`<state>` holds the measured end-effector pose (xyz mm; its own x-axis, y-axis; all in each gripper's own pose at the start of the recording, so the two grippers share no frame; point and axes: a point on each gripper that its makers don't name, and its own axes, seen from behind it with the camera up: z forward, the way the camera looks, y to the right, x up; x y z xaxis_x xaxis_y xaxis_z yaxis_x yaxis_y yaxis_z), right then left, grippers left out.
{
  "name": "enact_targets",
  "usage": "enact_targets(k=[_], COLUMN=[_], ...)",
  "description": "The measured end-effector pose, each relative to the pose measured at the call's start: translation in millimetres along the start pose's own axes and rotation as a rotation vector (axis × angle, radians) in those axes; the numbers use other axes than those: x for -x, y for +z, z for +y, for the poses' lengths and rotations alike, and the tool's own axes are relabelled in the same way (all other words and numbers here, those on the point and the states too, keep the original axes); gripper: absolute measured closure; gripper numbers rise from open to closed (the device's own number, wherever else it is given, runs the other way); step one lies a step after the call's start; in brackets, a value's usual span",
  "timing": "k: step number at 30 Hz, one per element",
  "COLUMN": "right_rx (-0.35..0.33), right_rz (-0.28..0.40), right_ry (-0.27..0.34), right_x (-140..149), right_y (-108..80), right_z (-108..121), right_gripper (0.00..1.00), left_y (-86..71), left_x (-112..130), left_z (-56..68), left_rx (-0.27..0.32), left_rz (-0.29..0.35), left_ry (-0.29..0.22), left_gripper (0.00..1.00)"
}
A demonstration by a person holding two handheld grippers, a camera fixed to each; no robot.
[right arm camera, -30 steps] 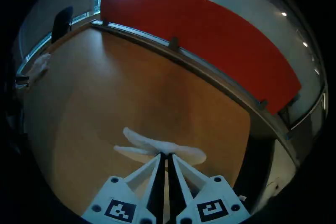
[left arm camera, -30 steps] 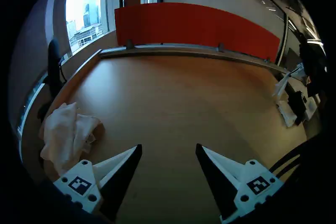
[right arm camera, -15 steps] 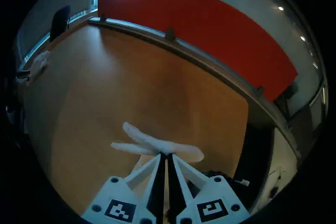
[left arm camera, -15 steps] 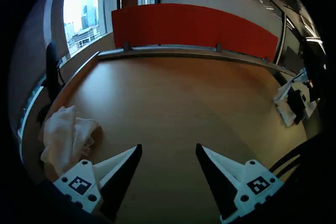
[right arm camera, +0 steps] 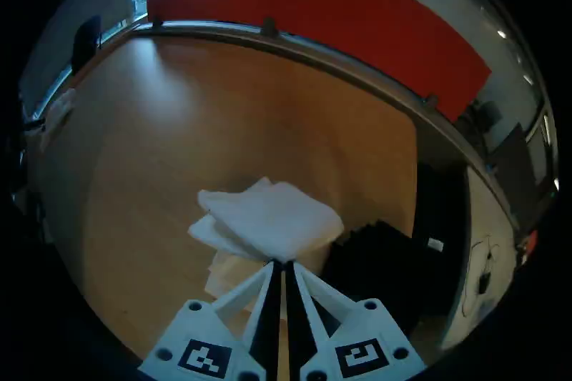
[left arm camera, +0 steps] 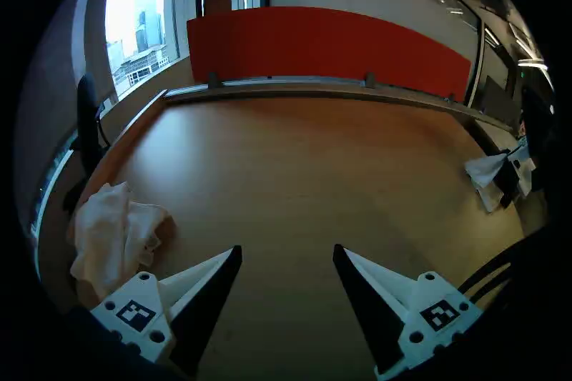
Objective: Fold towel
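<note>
Wooden table (right arm camera: 164, 138); towel (right arm camera: 275, 218) between right tongs (right arm camera: 284, 268)

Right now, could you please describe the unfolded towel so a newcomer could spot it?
Start at the wooden table before the red partition. Near its window-side edge, beside the open left gripper, lies the loose towel. Unlike the flat towel in the right gripper, it is a rumpled heap.

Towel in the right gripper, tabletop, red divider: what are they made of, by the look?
Towel: soft white cloth, matte; it drapes and creases.
Tabletop: wood or wood-look laminate, smooth, faint sheen from window light.
Red divider: flat matte panel, maybe fabric-covered; can't tell.
</note>
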<state>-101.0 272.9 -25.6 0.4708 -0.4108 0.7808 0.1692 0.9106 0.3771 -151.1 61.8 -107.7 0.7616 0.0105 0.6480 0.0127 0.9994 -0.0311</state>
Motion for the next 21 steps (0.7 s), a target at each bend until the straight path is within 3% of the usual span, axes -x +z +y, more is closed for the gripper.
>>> enact_targets(k=[21], right_rx=[0.063], right_rz=[-0.067], right_ry=[0.068], right_x=[39.1], right_y=[1.2], right_z=[15.7], right_gripper=[0.96], left_y=[-3.9], left_x=[3.7], left_z=[-3.9], left_rx=[-0.005], left_rz=[-0.003], left_ry=[0.005], left_gripper=[0.05])
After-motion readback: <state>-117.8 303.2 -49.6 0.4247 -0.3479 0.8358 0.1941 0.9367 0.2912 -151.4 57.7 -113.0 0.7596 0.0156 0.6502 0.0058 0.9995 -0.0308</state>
